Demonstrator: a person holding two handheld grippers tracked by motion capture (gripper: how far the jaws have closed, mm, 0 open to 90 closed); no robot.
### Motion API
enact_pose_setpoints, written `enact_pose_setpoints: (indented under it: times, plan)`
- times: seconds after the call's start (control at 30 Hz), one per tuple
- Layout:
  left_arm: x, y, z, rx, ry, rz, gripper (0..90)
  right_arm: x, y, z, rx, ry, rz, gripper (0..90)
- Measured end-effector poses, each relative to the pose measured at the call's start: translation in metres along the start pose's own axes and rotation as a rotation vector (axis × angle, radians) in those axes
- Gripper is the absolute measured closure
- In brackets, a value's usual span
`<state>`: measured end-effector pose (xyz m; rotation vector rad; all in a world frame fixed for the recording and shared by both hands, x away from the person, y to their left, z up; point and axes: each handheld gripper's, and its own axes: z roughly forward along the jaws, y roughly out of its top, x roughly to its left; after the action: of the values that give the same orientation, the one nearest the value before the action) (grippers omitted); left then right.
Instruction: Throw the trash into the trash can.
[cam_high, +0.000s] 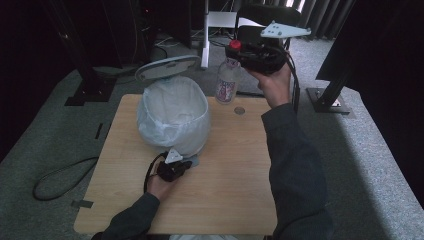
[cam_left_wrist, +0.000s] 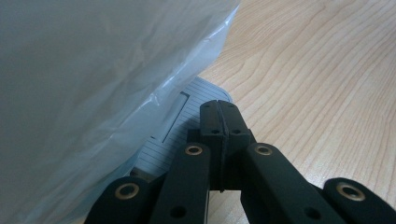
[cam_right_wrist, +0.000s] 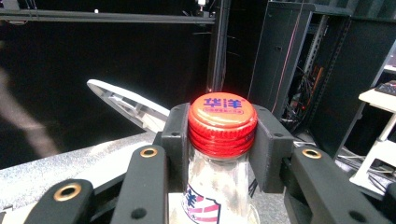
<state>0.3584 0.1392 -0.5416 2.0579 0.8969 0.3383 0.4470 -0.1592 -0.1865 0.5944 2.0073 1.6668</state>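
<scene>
Right hand-held gripper (cam_high: 239, 50) up high at the far edge of the surface (cam_high: 225, 190), pinching the red cap (cam_right_wrist: 222, 120) of a clear glass bottle (cam_high: 226, 82). One black jaw on each side of the cap, both touching it. Bottle upright, with a label of red, white and blue. Bottom of the bottle at or just above the far edge; cannot tell if touching the wood. Small round disc (cam_high: 239, 110) on the surface, just beside the bottle, on the near side.

Left hand-held gripper (cam_left_wrist: 219, 122) low on the surface, jaws pressed together with nothing between them. Tips over a grey ridged pedal (cam_left_wrist: 180, 133) at the foot of a bin lined with a white bag (cam_high: 172, 112). Bag just beside the jaws, bulging over the pedal. Bin lid (cam_high: 167, 67) tipped up and open behind the bin.

Bin on the far left part of the surface, bottle well apart from it to the right. Lots of bare wood in the near half and down the right side. Grey carpet all around, with a black cable (cam_high: 60, 177) looped on the floor to the left.
</scene>
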Motion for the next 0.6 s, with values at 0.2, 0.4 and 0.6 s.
enact_pose_setpoints:
  times: [0.2,0.4,0.6]
  plan:
    - [0.0,0.0,0.0,-0.002,0.0,-0.003,90.0,0.004,0.006,0.002,-0.007,0.006,-0.007,62.2]
    - [0.0,0.0,0.0,-0.004,0.0,-0.004,90.0,0.011,0.01,0.008,-0.011,0.025,-0.013,62.2]
    - [0.0,0.0,0.0,-0.006,0.0,-0.005,90.0,0.016,0.01,0.018,-0.004,0.042,-0.013,62.2]
